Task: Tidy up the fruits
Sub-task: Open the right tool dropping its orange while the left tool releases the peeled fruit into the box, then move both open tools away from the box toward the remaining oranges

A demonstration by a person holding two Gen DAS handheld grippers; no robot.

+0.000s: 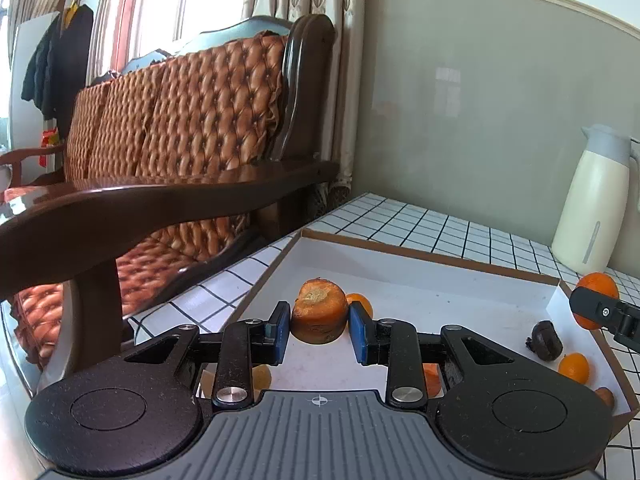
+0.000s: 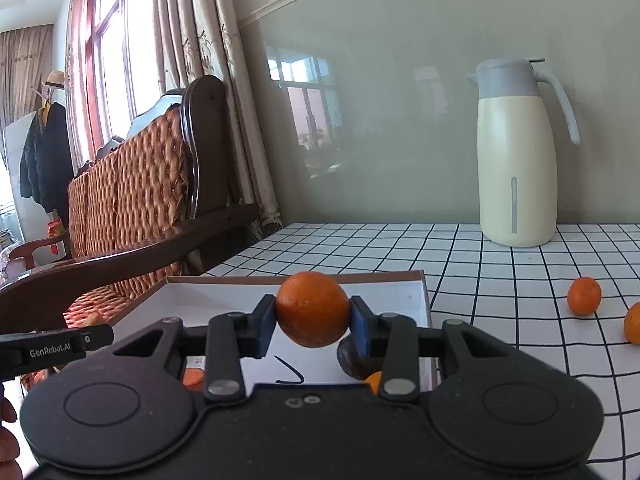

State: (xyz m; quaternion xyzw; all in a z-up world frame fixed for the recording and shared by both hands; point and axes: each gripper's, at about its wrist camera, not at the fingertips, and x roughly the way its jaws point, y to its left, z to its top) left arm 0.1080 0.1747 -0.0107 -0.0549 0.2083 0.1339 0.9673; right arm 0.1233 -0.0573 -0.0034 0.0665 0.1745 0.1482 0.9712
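The table point(image 2: 500, 280) was covered in white squares with a black grid. A shallow white tray point(image 2: 416, 300) with a brown rim lay on it near the left edge. Well beyond the tray, toward the wall, a cream jug point(image 2: 516, 152) with a grey lid stood upright. To the right of the tray lay one small orange point(image 2: 584, 296) and, at the picture's edge, what seemed to be another point(image 2: 633, 324).

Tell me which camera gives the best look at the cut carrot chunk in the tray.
The left wrist view. The carrot chunk stands in the white tray, centred and unobstructed between the left gripper's open fingers, cut face up. In the right wrist view I cannot pick it out; the gripper body hides most of the tray floor.
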